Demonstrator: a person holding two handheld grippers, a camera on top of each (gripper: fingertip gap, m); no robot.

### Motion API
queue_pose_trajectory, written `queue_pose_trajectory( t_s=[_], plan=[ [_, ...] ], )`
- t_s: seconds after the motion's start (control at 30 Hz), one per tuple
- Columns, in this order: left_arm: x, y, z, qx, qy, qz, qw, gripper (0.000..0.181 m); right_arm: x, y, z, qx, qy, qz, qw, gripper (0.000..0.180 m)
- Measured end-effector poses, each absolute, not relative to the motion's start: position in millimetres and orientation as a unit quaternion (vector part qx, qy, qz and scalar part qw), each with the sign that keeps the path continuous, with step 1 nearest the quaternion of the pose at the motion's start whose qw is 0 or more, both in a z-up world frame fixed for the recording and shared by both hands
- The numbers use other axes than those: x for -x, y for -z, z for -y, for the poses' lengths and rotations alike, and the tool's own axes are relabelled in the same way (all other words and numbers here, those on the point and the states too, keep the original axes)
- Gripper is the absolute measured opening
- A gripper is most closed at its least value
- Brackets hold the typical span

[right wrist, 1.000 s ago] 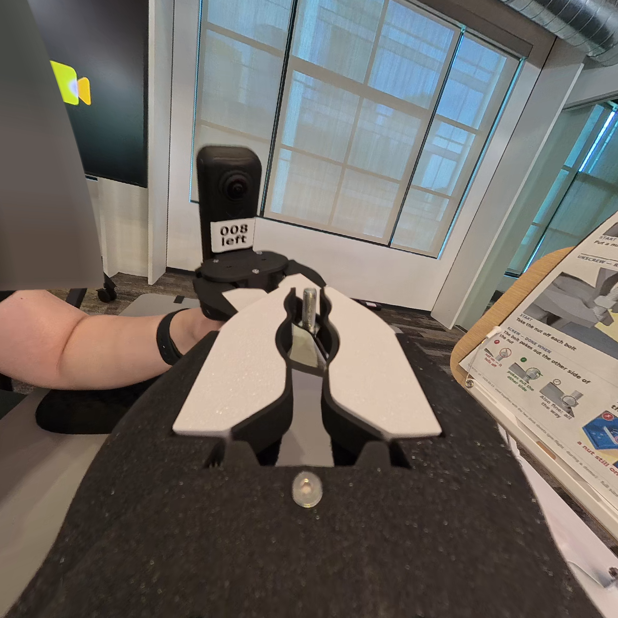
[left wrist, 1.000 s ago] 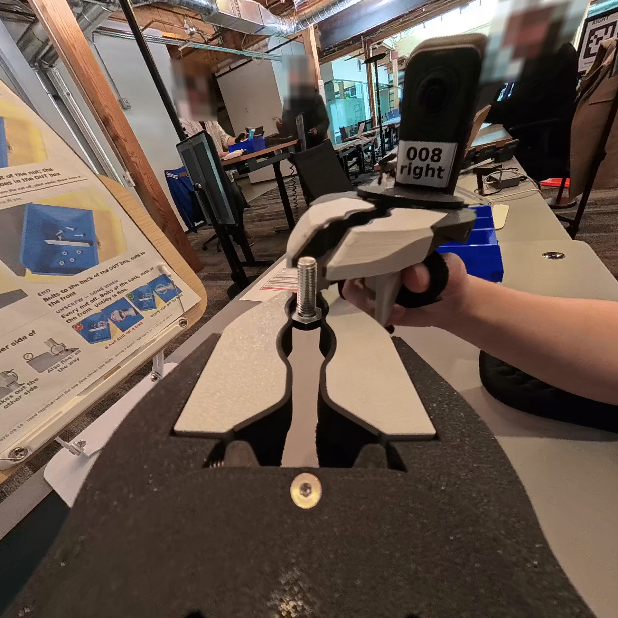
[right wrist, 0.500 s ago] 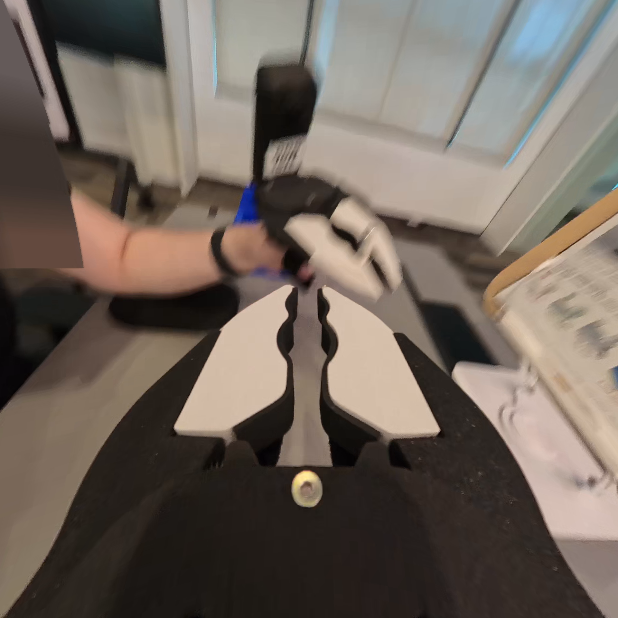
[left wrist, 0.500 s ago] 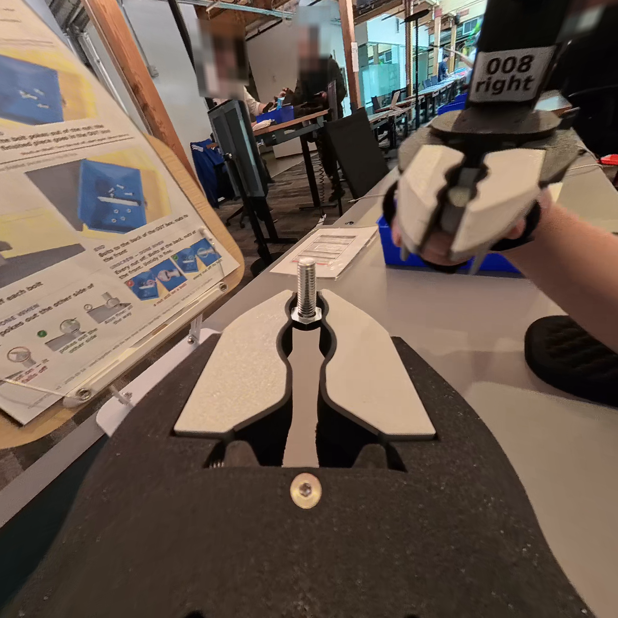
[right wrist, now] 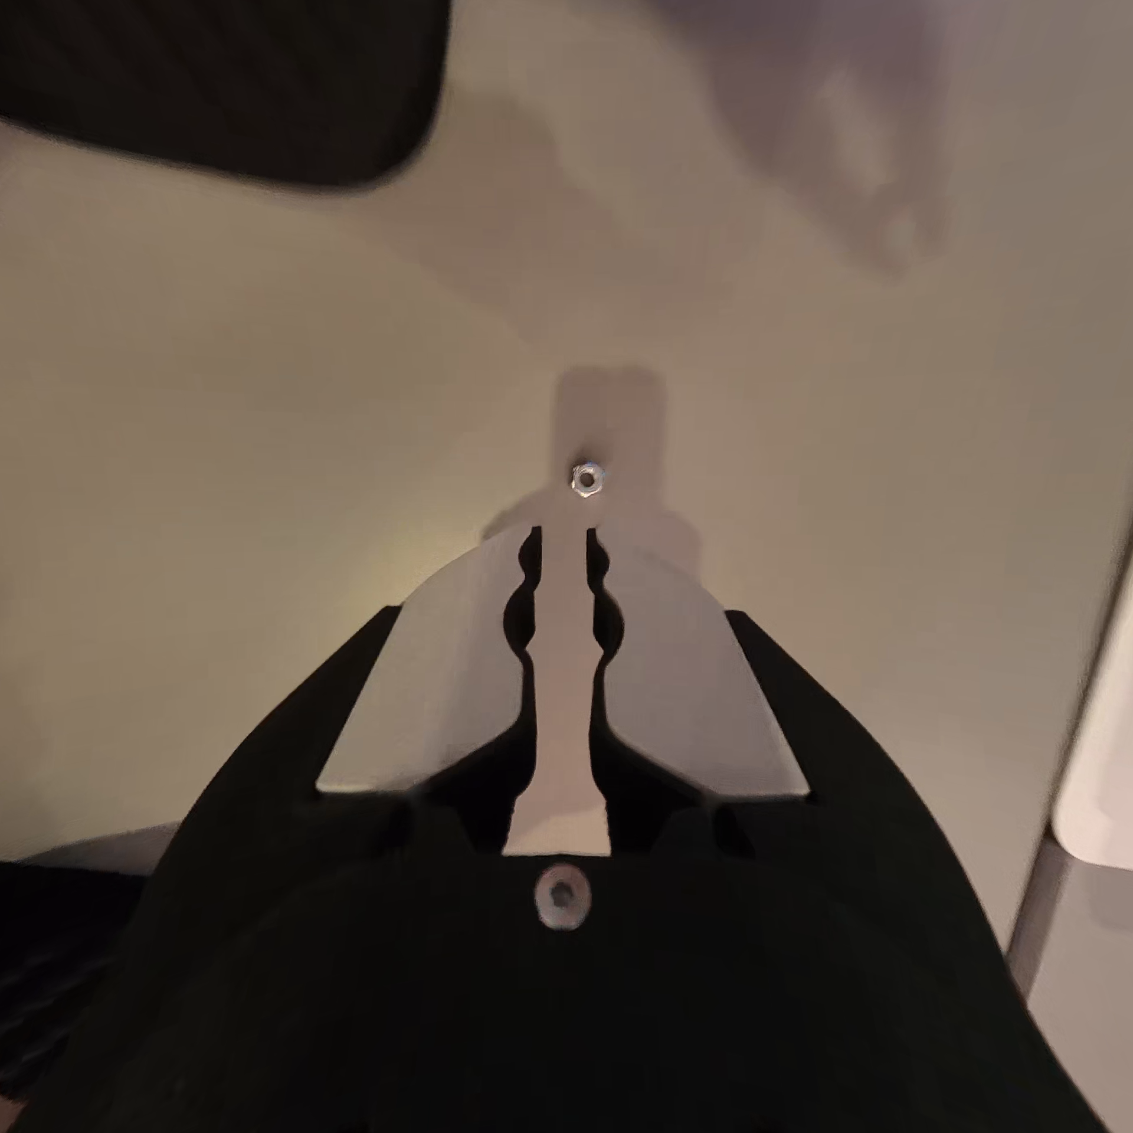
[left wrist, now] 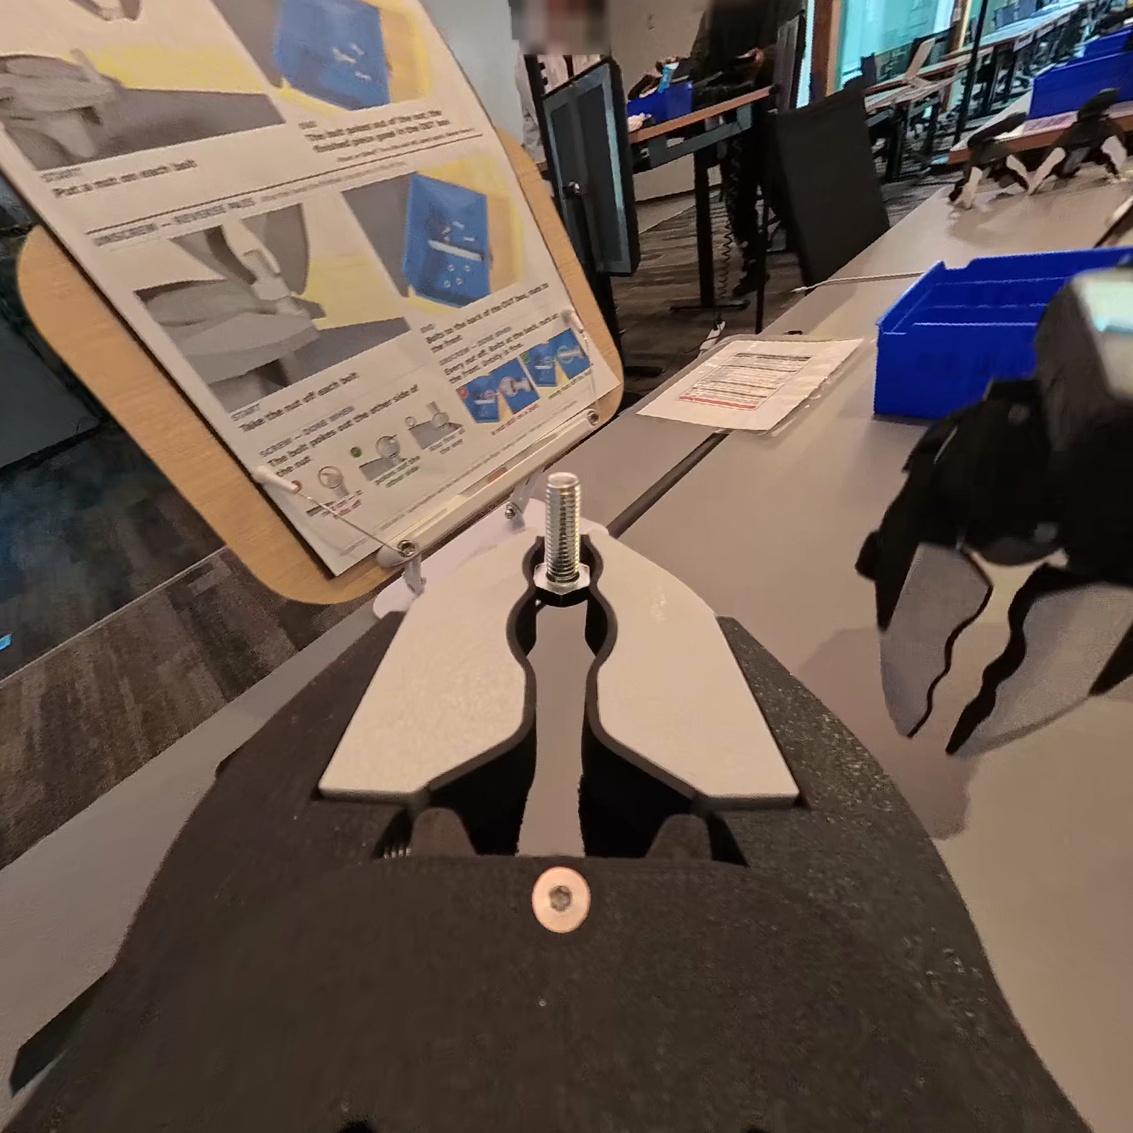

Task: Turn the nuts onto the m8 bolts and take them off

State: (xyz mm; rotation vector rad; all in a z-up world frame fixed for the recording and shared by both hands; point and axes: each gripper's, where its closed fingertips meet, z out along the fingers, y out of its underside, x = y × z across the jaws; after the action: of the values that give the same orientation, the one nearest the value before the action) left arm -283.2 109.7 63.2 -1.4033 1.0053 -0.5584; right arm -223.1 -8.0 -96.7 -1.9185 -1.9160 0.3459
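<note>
While the left claw [left wrist: 561, 567] gripped the upright bolt [left wrist: 562, 527] by its head, the right claw [right wrist: 564, 530] hung empty, slightly parted, above the nut [right wrist: 587, 477] lying on the counter [right wrist: 245, 368]. Small, hard and slippery; best pinched across its flats.

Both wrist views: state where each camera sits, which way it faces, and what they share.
Left wrist view: on the left tongs, facing level across the table at a poster board; its fingers clamp a bolt.
Right wrist view: on the right tongs, facing down at a nut on the table; fingers apart, empty.
Shared: the table; the left view also shows the right tongs.
</note>
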Motion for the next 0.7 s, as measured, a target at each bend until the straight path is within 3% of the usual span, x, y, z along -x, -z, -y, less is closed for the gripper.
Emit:
queue_pose_trajectory(
  t_s=[0.17,0.7],
  plan=[
    [302,-65,-119,0.618,0.241,-0.416,0.622,0.011,230,131,-1,0.709,-0.088,0.686,0.138,0.016],
    [314,-77,-117,0.609,0.271,-0.398,0.631,0.011,244,158,-14,0.723,-0.031,0.685,0.089,0.019]
  ],
)
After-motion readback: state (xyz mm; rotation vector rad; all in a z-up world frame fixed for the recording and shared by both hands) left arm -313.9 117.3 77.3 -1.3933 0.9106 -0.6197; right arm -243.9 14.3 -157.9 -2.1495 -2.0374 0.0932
